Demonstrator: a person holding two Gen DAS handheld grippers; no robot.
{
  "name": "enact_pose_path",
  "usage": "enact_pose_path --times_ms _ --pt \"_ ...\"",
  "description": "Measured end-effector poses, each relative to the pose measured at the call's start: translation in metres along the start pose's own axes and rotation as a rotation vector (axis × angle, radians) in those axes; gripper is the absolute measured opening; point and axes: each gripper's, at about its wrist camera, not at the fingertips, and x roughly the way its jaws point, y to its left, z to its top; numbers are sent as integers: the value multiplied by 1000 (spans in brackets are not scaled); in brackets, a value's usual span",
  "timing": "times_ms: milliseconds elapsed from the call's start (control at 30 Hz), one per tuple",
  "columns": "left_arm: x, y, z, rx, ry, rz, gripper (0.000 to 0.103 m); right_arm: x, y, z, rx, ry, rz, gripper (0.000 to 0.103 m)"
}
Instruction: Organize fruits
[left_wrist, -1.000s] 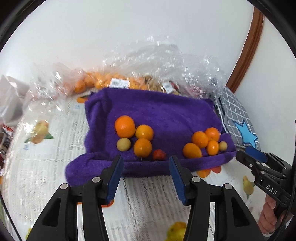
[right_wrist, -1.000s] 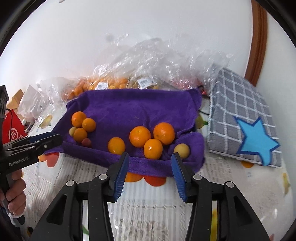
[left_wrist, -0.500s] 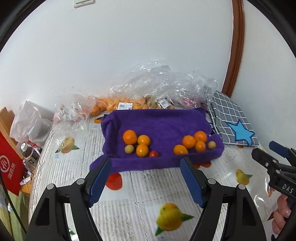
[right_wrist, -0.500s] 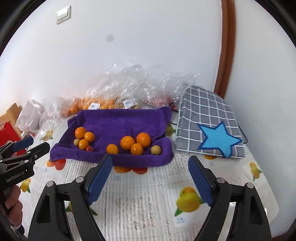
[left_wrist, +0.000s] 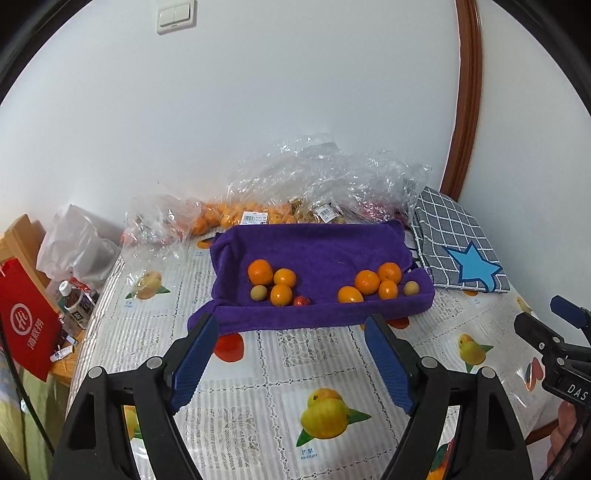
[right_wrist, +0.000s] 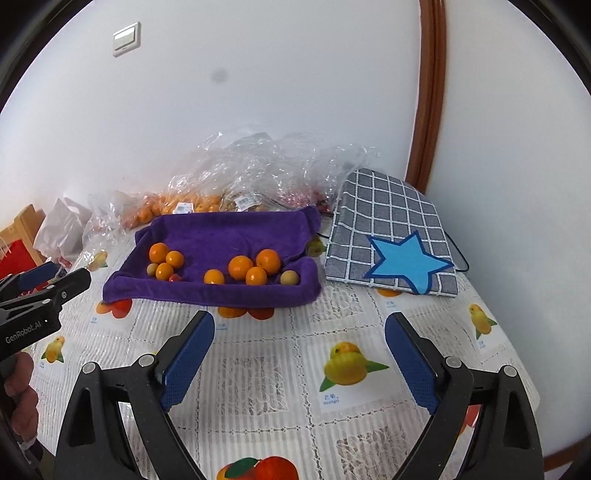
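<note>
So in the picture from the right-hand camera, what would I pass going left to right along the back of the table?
White plastic bag → clear bag of oranges → purple towel holding the loose fruit → grey checked cushion with its blue star.

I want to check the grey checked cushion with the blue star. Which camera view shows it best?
The right wrist view shows the grey checked cushion best: the whole top and the full blue star are visible, beside the purple towel. In the left wrist view the cushion sits near the right edge, smaller and more distorted.
</note>
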Motion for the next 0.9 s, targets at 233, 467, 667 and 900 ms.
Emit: enact_pose_path --times_ms 233,467,667,900 --pt "-5 3 -2 -7 -11 5 80 -10 -1 -1 9 -12 -13 93" --pt "-7 9 -3 -17 -12 6 80 -12 2 -1 7 -12 -14 93" --pt "-8 13 -4 -26 -12 9 80 -11 5 -3 11 -5 -8 93" --pt "-7 15 -3 -30 -10 6 80 -11 7 -3 13 -4 -6 93"
